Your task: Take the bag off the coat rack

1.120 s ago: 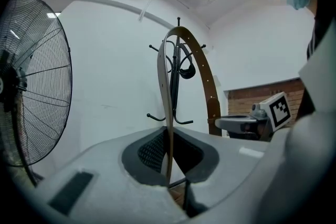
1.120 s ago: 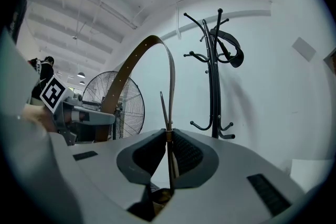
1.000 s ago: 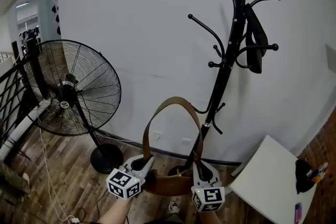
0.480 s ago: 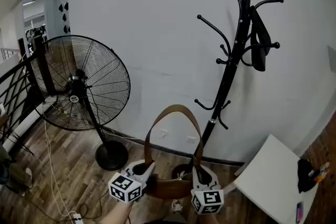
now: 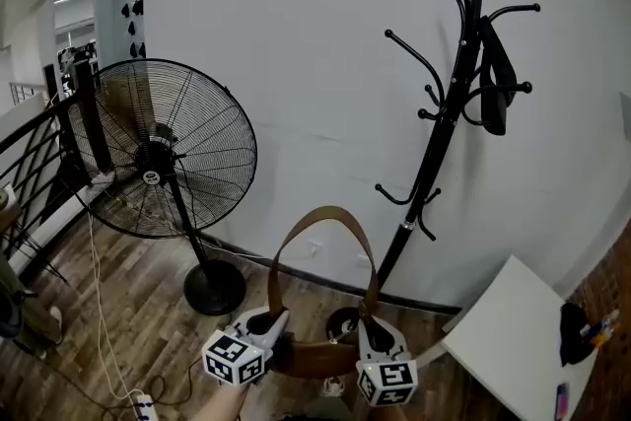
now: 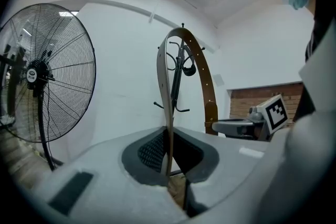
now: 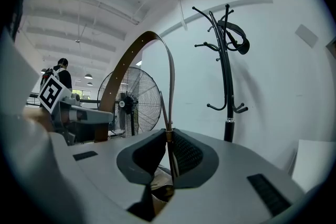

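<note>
Left gripper (image 5: 274,322) and right gripper (image 5: 371,322) each clamped on strap (image 5: 317,212); bag (image 5: 317,358) hung between them; coat rack (image 5: 446,123) stood well apart beyond right gripper.

The brown leather bag (image 5: 317,360) hung free of the coat rack (image 5: 441,135), low in front of it. Its broad strap (image 5: 317,215) arched upright above the body, and the left tongs (image 5: 277,320) and the right tongs (image 5: 372,327) were each closed on the strap's base at either side. The coat rack, a slim black pole with curved, knob-tipped hooks, stood against the white wall (image 5: 296,35) just behind the bag.
</note>
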Demonstrator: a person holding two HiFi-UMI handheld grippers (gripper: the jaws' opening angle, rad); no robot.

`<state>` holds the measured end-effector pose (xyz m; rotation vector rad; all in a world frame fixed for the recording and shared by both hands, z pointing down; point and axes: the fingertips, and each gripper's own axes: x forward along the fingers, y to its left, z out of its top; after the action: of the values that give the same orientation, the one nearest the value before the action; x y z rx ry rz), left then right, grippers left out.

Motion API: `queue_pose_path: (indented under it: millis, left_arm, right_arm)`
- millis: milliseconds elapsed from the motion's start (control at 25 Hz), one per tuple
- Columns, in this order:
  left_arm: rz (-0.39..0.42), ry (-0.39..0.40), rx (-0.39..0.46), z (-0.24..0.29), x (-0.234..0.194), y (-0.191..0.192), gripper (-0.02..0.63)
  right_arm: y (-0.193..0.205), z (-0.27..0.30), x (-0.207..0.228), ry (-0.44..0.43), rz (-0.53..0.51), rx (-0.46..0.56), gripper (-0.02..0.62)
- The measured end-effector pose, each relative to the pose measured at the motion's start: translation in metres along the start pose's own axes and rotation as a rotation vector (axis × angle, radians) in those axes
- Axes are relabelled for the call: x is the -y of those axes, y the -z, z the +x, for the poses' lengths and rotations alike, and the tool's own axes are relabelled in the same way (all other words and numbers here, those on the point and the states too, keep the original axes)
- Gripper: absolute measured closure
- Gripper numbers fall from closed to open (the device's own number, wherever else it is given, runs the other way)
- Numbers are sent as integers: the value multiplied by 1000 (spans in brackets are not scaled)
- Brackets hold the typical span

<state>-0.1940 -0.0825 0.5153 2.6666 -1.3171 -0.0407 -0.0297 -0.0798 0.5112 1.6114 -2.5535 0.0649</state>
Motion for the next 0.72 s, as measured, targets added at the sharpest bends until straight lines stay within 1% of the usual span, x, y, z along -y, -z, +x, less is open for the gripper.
queue_pose_path:
  millis: [440, 720]
  left_arm:
    - [-8, -22, -13, -13, 0, 10, 594]
    - [-2, -14, -16, -13, 4, 9, 594]
  right_arm:
    - [12, -2, -13, -33, 2, -24, 552]
    - [12, -7, -13, -30, 3, -26, 552]
